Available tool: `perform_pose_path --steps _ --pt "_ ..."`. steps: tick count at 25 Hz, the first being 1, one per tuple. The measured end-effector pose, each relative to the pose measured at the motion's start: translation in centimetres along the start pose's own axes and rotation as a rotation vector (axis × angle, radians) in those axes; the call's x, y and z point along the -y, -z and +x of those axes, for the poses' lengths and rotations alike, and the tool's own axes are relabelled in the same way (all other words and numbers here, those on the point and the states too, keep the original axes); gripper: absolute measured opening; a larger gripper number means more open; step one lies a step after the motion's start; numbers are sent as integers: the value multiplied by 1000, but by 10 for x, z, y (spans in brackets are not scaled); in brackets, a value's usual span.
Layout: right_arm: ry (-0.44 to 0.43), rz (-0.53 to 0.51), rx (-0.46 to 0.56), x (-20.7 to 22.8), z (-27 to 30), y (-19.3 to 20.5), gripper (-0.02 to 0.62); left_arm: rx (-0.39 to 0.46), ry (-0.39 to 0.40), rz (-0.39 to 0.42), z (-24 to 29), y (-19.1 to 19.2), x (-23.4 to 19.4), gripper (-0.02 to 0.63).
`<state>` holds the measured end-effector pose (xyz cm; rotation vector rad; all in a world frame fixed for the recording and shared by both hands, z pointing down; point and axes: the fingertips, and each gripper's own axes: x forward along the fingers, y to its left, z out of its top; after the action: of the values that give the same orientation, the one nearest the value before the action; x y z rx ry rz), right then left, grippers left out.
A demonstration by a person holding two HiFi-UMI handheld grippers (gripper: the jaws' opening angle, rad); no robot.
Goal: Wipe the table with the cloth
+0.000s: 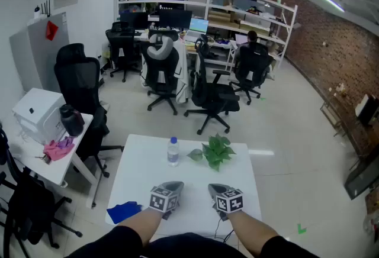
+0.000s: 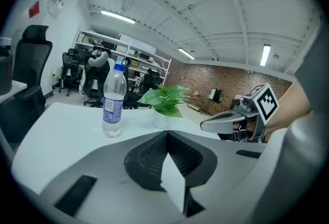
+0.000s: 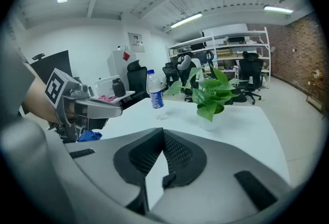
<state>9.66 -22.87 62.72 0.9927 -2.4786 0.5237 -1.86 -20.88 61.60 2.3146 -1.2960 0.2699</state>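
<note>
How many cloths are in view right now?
2. A blue cloth lies at the white table's near-left edge; a pink cloth, crumpled, lies on the side table at left. More may be hidden.

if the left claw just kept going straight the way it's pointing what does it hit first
Most likely the potted plant, which sits dead ahead of the shut left claw; the water bottle stands left of that line.

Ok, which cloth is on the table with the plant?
The blue cloth, at the near left corner of the white table. The pink cloth lies on the separate side table instead.
</note>
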Motion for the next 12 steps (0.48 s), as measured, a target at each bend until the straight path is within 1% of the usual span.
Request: perform_pose_path --steps 3,6,12 --pt "-18 -14 -2 -13 8 -1 0 11 -17 -8 -10 2 -9 0" --pt "-54 -35 -8 -33 20 -3 0 20 -53 -18 -28 7 -25 0" --pt "-172 -93 -45 -100 61 -2 0 40 -187 -63 -92 30 -77 0"
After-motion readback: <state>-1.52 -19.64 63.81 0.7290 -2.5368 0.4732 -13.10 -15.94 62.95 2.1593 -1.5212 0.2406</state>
